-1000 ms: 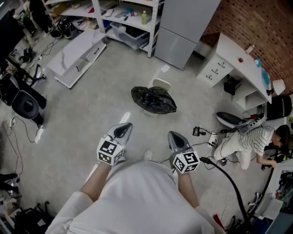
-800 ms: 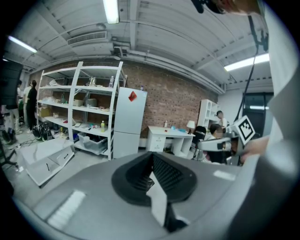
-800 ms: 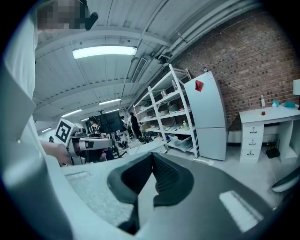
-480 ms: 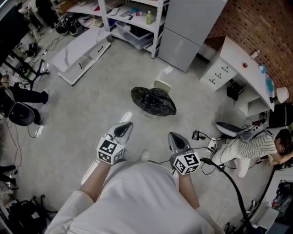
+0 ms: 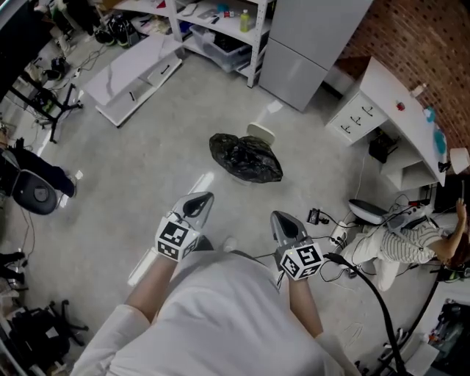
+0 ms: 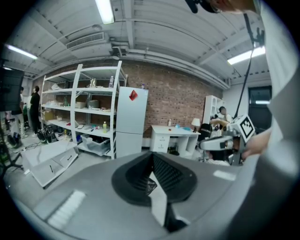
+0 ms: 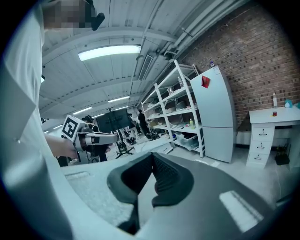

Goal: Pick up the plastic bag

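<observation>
A crumpled black plastic bag (image 5: 246, 158) lies on the grey concrete floor, seen in the head view just above the middle. My left gripper (image 5: 200, 200) is held in the air short of it, lower left of the bag, jaws shut and empty. My right gripper (image 5: 281, 219) is level with it, lower right of the bag, also shut on nothing. Neither touches the bag. In the left gripper view the left gripper (image 6: 152, 157) has its ribbed pads pressed together, and the same holds for the right gripper (image 7: 152, 157) in its own view.
A small white bin (image 5: 261, 134) stands just behind the bag. A grey-white fridge (image 5: 308, 40) and a shelf unit (image 5: 220, 22) stand at the back, a white desk (image 5: 382, 103) at right. A person (image 5: 400, 246) sits on the floor among cables (image 5: 323, 217). A white panel (image 5: 136, 73) lies at left.
Both grippers have moved a little forward together with the person carrying them, jaws still shut. The bag has stayed where it was.
</observation>
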{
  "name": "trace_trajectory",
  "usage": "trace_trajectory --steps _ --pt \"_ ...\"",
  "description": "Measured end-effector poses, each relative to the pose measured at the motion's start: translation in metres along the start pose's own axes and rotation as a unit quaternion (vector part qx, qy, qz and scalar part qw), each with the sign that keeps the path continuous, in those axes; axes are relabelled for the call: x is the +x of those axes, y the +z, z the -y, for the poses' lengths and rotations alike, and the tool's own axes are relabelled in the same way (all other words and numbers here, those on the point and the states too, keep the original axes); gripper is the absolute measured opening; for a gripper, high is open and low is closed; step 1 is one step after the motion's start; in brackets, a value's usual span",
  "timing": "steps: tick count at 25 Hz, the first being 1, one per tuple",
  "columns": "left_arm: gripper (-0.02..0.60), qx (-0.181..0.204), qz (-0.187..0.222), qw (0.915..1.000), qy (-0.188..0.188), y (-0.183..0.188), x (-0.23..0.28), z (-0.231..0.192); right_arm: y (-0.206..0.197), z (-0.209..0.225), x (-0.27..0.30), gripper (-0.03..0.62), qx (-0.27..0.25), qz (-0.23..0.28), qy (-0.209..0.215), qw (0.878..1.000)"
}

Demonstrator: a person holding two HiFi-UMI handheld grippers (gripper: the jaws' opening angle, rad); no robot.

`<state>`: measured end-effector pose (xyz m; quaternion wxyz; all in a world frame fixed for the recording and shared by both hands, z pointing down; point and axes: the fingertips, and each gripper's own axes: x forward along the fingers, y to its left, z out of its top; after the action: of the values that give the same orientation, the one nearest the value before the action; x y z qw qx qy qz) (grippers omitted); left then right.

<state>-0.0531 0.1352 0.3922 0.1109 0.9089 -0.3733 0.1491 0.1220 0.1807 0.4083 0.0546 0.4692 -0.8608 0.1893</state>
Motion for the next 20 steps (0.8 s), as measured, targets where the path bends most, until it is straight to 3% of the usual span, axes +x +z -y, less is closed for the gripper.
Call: trace_trajectory --steps 10,20 --pt "0.005 -0.004 -0.015 0.9998 -0.011 0.003 0.036 -0.035 0.010 0.030 0.037 0.000 0.015 -0.002 -0.023 1.000" --pt "0.005 0.019 -0.028 0.9984 -0.045 0.024 0.102 -0.110 0.026 0.076 0.100 0.000 0.039 -0.004 -0.078 0.996"
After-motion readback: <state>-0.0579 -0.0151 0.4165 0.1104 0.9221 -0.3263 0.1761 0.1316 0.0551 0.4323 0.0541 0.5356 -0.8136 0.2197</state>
